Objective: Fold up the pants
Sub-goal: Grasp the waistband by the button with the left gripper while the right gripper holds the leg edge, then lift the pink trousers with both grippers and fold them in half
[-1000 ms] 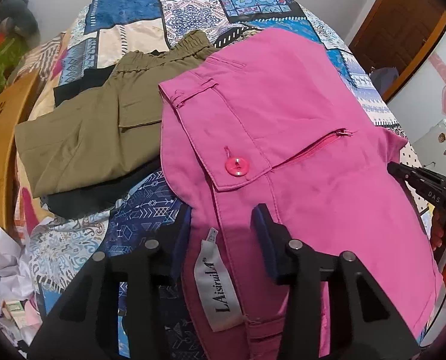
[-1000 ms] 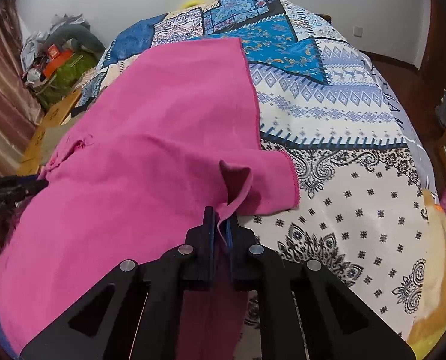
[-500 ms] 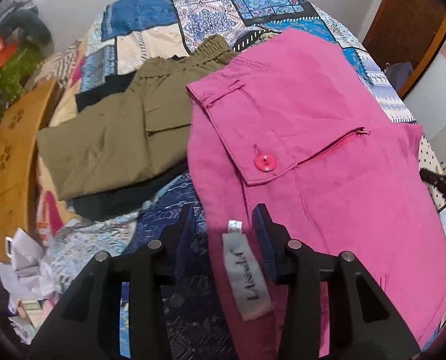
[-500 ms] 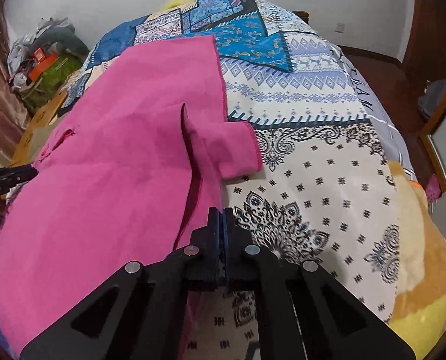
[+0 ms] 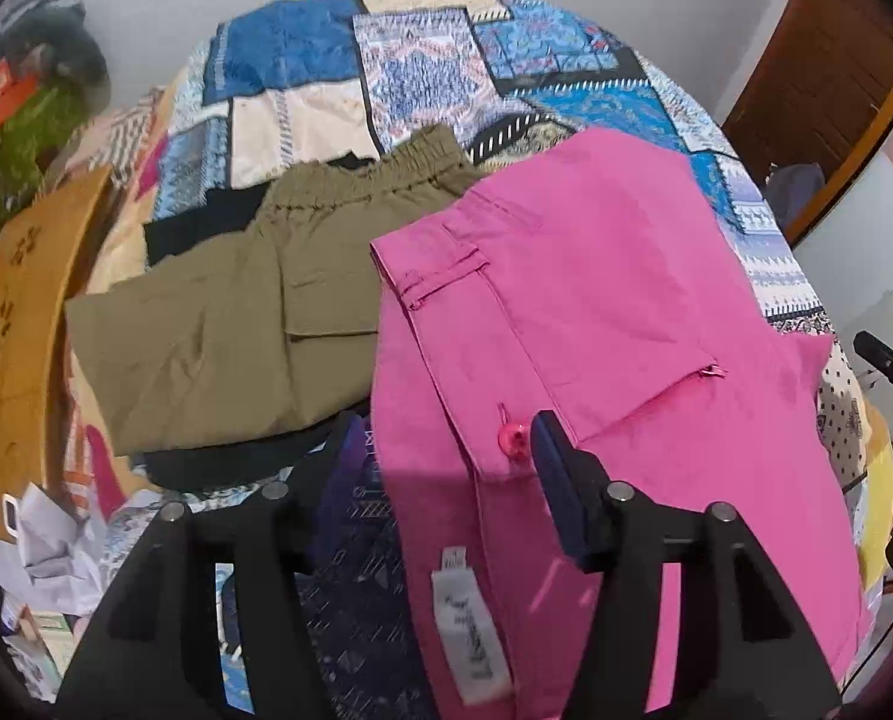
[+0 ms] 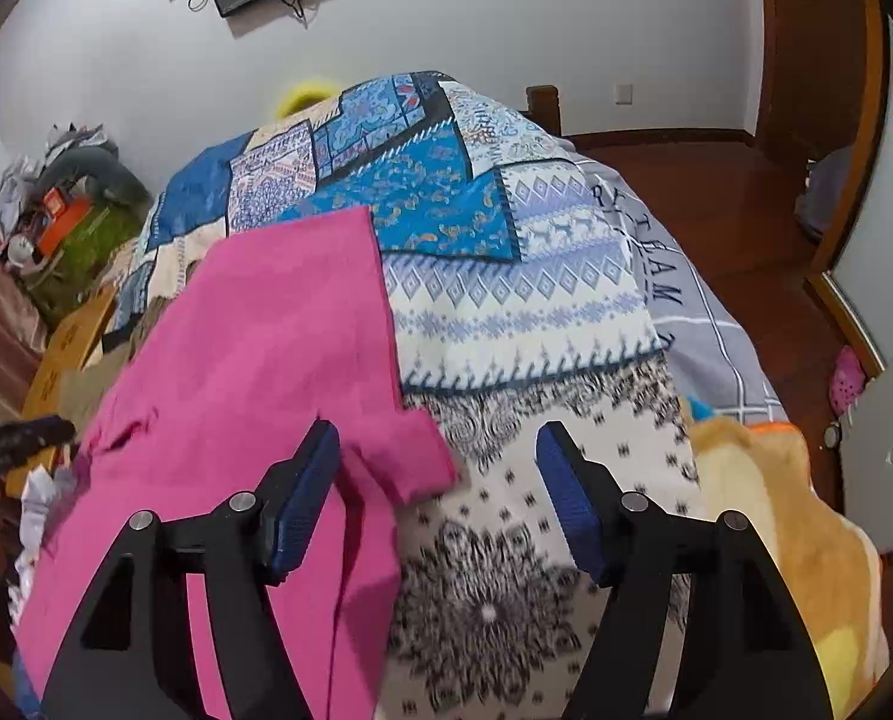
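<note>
My left gripper (image 5: pixel 446 450) hangs over the waist end of the pink pants (image 5: pixel 626 360), and its jaws are opening; the waistband edge, the pink button (image 5: pixel 511 439) and the white label (image 5: pixel 472 630) lie under the gap, but neither pad presses on the cloth, so I am holding nothing there. The button sits just beside my right-hand pad (image 5: pixel 557 480), and the label lies nearer to me, between the two finger arms. The pants lie spread on the patchwork bedspread (image 5: pixel 302 126), running away from this gripper toward the far right. Ahead and to the left of it lie the folded olive pants (image 5: pixel 236 324), touching the pink ones along their right edge, with a dark garment (image 5: pixel 218 468) showing beneath them. Farther left, past the bed edge, stands a cardboard box (image 5: pixel 14 324). My right gripper (image 6: pixel 437 462) is opening too, jaws wide apart, and nothing is clamped between them. A small pink flap (image 6: pixel 404 456) of the pants lies under the gap, close to my left-hand pad (image 6: pixel 302 498), and the rest of the pants (image 6: pixel 254 360) stretches away ahead and to the left of this gripper. Under my right-hand pad (image 6: pixel 572 504) there is only the black-and-white patterned part of the bedspread (image 6: pixel 566 312). At the far left edge of this view the tip of my other gripper (image 6: pixel 20 435) shows, blurred.
</note>
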